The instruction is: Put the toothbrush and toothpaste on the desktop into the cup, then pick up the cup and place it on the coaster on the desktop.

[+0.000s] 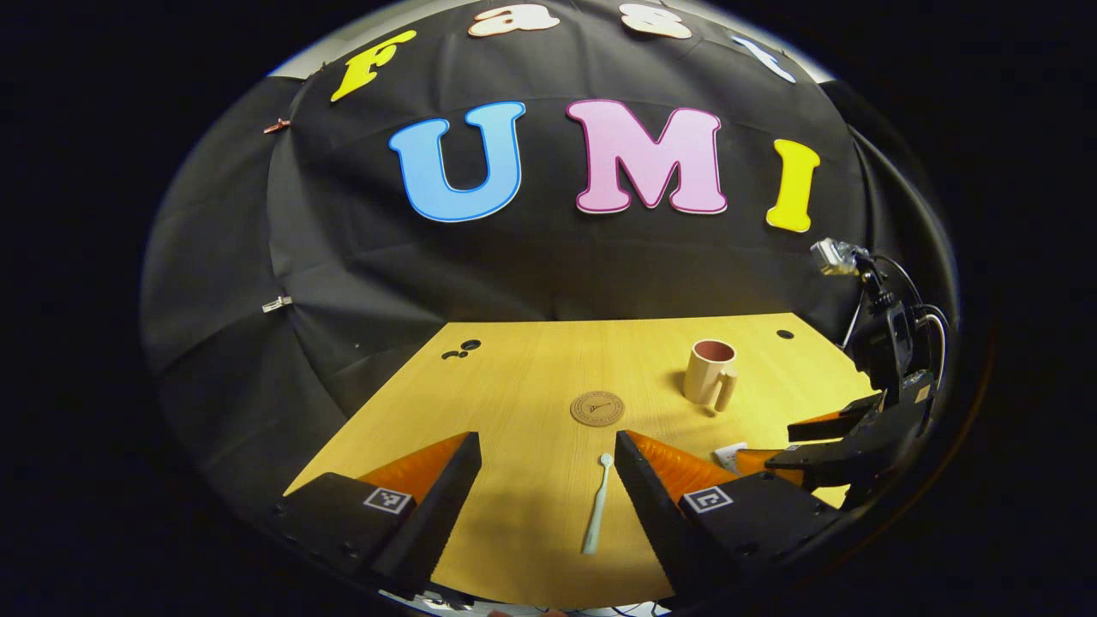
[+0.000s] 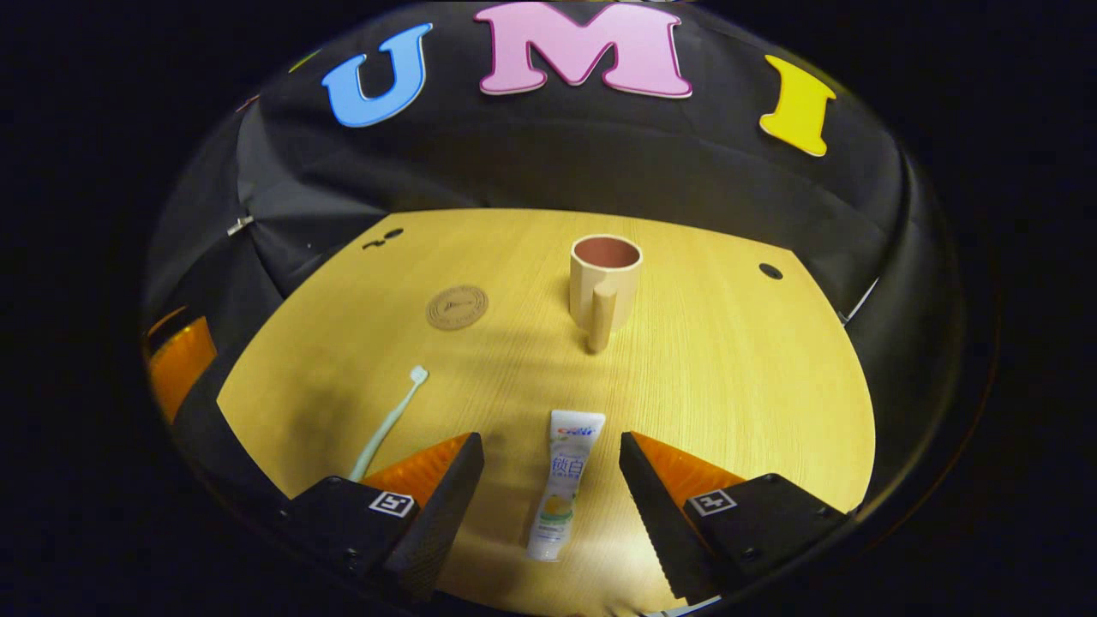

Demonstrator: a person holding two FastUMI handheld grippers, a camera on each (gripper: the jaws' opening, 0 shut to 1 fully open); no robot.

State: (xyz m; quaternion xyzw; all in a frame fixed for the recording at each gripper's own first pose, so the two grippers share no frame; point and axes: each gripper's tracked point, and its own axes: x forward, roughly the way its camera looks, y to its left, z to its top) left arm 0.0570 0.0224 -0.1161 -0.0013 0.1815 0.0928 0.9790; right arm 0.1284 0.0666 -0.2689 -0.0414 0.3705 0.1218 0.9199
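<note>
Both the left gripper (image 1: 548,480) and right gripper (image 2: 548,480) stand open, empty; near the beige plastic cup (image 2: 604,283) lie a slim, light toothbrush (image 1: 597,506) and soft white toothpaste tube (image 2: 561,484), best pinched mid-length.

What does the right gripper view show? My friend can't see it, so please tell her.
The open right gripper hovers with a toothpaste tube lying flat on the wooden table between its fingers. Beyond it stands an empty cup, with a toothbrush and round coaster off to the left.
</note>
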